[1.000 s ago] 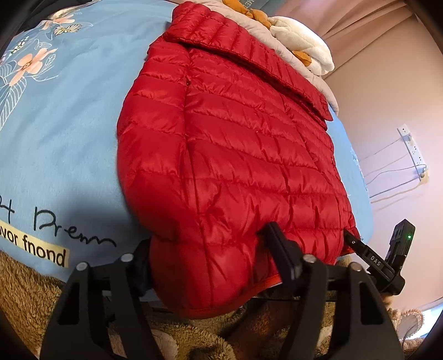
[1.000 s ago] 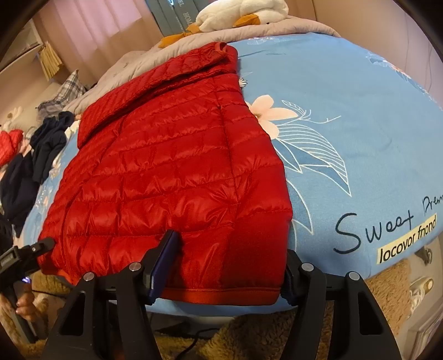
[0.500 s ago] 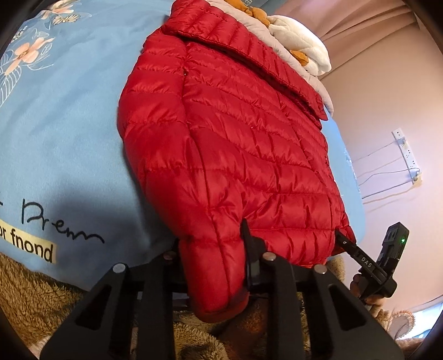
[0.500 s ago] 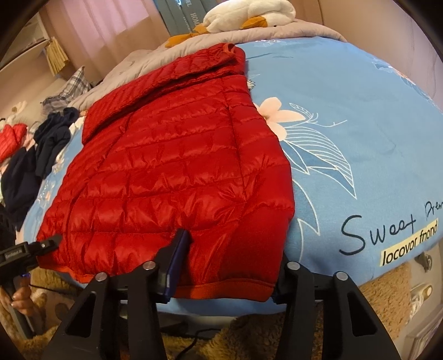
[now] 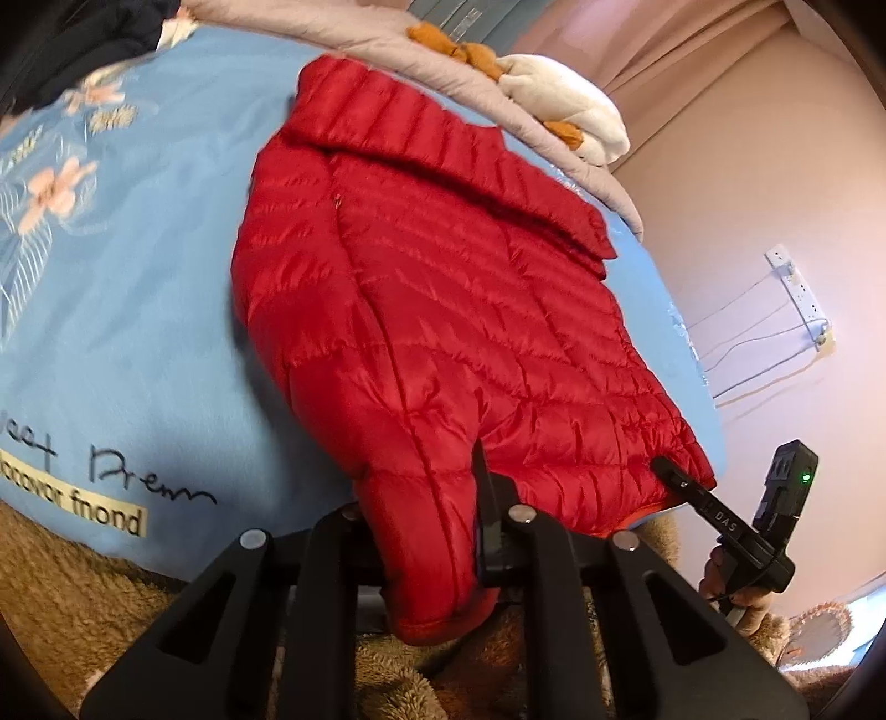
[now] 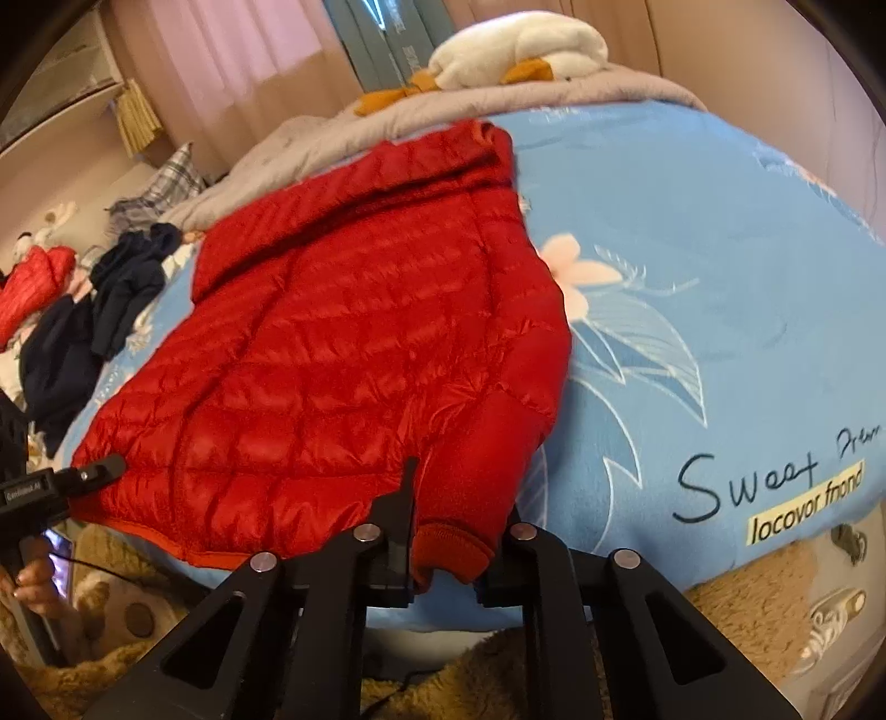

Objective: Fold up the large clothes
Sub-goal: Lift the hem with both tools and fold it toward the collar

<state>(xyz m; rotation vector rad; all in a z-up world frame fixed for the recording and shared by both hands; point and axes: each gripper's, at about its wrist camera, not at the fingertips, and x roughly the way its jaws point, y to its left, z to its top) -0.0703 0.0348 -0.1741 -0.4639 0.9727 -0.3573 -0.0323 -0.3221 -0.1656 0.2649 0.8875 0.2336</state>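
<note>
One red puffer jacket [image 5: 443, 310], two grippers, left gripper [image 5: 426, 531], right gripper [image 6: 448, 531], one blue blanket [image 6: 720, 277], one white plush toy [image 6: 520, 50]

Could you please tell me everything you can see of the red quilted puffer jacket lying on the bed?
The red quilted puffer jacket looks shiny and padded, stitched in horizontal channels, with a ribbed stand-up collar at the far end. It lies flat on the light blue floral bedspread, hem at the near edge. The left tool and the right tool, whose jaws have just been closing, each pinch a bottom corner, bunching the fabric there. An orange-red band trims the hem.
</note>
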